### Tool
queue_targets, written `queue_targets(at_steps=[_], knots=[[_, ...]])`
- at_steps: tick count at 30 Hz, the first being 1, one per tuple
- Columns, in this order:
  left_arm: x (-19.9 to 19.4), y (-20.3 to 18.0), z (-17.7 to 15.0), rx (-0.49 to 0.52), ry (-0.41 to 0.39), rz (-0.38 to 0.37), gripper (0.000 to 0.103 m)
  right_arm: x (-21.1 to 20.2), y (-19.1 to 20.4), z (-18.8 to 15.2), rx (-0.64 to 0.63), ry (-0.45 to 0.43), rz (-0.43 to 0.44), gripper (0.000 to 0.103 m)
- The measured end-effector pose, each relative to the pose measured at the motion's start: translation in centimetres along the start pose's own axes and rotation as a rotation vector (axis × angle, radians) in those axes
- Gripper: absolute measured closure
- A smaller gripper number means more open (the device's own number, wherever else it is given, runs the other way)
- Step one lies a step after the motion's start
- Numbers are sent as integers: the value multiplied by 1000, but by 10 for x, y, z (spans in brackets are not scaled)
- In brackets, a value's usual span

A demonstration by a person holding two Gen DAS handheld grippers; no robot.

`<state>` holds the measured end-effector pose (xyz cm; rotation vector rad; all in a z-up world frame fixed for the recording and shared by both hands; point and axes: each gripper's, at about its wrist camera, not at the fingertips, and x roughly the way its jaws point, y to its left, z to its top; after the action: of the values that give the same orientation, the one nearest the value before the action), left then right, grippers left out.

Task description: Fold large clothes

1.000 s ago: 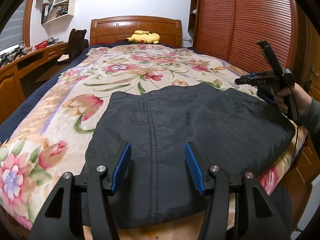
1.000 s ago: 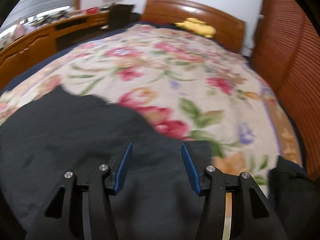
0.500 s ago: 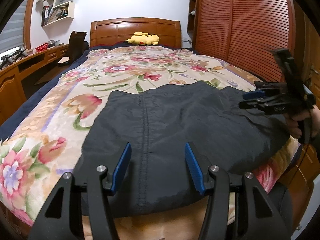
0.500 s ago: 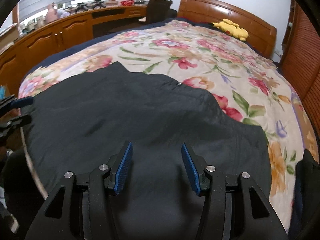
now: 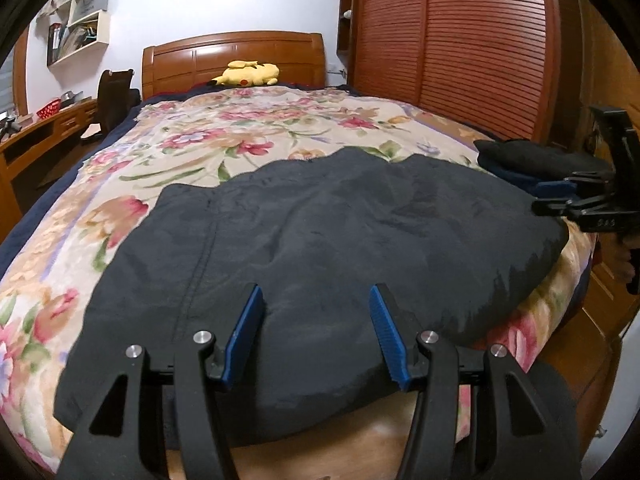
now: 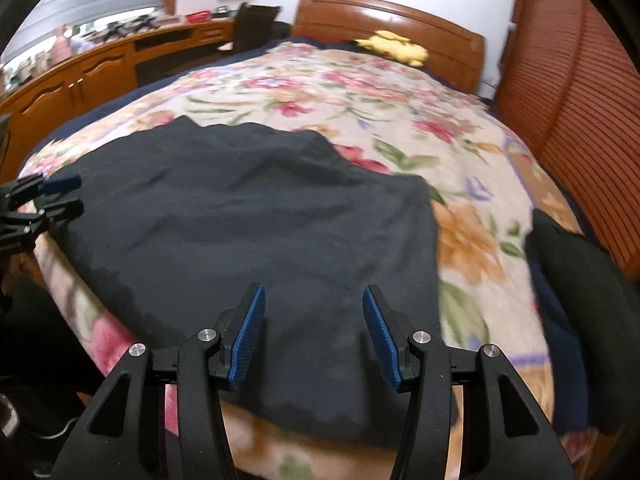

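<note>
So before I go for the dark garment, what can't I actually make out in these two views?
- Dark garment: near hem hidden behind the left gripper in the left view, behind the right gripper in the right view.
- Folded dark pile: cut off by the right view's rim, blurred.
- Desk clutter: too small, smeared.
- Garment's type: unclear; only one seam shows.

Yellow plush toy (image 5: 247,73) against headboard (image 5: 234,58) (floral bedspread (image 5: 224,136) below).
</note>
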<state>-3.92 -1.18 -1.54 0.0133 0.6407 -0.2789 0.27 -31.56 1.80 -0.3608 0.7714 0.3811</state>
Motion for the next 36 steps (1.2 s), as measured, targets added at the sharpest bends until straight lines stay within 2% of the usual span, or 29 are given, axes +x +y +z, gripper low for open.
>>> queue_targets(at_steps=[3,6,9,13,15,32,35,36], knots=[[6,-1,-3,-8,26,6,48,-9,-12,-14,34,-2,-55,50],[9,-3,-7,-8,29,5,48,-13,-22,-24,72,18,-135,37],[11,-3,-13,-7,26,4,48,-15,-29,-32,104,30,-150,29],[11,-5,-19,-3,18,4,48,-8,-35,-43,153,53,-147,24],[10,-6,-20,0,12,4,48,-1,-39,-48,184,67,-180,23],[9,-4,-20,-23,3,-2,48,22,-59,-79,444,54,-28,23],[7,-3,-20,-30,3,-3,48,23,-59,-81,465,50,-5,28],[7,-4,-20,-31,2,-2,48,23,-58,-81,467,49,5,33]])
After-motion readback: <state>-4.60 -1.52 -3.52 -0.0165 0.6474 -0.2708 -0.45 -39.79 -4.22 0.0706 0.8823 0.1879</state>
